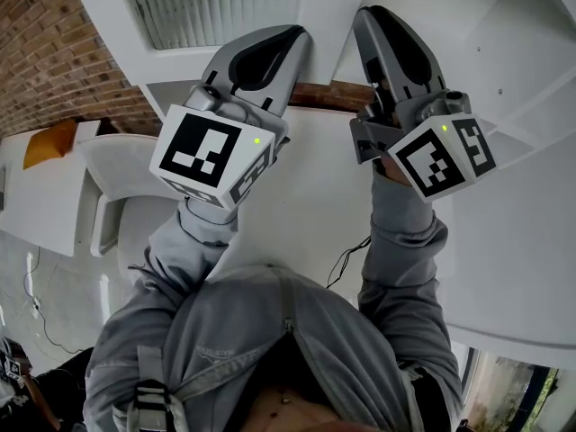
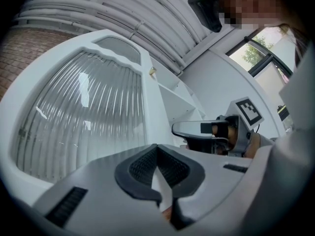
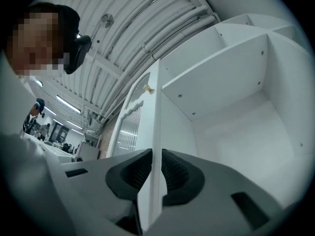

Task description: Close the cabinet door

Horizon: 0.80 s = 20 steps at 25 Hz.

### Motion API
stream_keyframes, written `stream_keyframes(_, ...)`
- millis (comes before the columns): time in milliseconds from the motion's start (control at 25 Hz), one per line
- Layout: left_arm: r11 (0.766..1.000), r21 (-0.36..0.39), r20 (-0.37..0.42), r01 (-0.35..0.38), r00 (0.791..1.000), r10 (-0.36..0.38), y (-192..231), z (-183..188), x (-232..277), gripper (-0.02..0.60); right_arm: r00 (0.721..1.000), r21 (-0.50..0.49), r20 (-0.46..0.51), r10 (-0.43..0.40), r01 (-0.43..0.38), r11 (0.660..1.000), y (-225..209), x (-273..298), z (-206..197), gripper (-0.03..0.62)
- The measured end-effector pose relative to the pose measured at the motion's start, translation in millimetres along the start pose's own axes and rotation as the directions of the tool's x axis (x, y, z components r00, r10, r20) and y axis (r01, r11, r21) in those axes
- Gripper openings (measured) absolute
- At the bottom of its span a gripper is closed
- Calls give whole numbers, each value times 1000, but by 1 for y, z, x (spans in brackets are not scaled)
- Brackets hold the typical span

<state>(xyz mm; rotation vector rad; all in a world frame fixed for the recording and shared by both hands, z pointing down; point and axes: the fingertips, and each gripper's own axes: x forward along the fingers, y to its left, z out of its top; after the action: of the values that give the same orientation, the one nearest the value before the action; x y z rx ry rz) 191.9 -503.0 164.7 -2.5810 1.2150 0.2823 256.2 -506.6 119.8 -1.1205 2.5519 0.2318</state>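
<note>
White cabinet door stands open, seen edge-on in the right gripper view. Its thin edge runs straight up and away from the tool, so the long axis is in line with the jaws. The ribbed glass pane faces left in that view. A small brass knob sits high on the same face.

Open cabinet box, with one shelf, lies to the right of the door edge — the side the door has to swing toward.

Right tool: jaws drawn in onto the door's edge, pads flat against both faces, nothing else between them. It has the grip.

Left tool: jaws together at the tips. A white sliver shows behind them, but I cannot confirm it is pinched. This tool sits on the glass-face side, just beside the right one.

Judgement: closing is not yet begun. The move turns on pushing the held edge sideways toward the box, across the jaw line rather than along it. The right tool is better placed — the left could press the glass-side frame. Risk: the thin edge slipping out of the pads.
</note>
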Motion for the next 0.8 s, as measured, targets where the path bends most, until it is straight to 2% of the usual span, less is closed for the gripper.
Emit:
stream_keyframes(160, 1000, 3, -2, 7, 1000, -7, 3, 1, -1, 5, 997, -44, -29, -73, 72, 996, 2, -11, -6, 57)
stream_keyframes(440, 1000, 11, 6, 16, 1000, -16, -4, 9, -9, 5, 986, -98, -83, -144, 136, 986, 15, -33, -17, 26)
stream_keyframes(600, 1000, 8, 3, 28, 1000, -28, -10, 11, -27, 5, 978, -147, -94, -188, 173, 974, 29, -45, -22, 26)
stream_keyframes(800, 1000, -8, -27, 22, 999, -23, -11, 4, -64, 5, 968, -152, -94, -232, 216, 964, 58, -58, -32, 26)
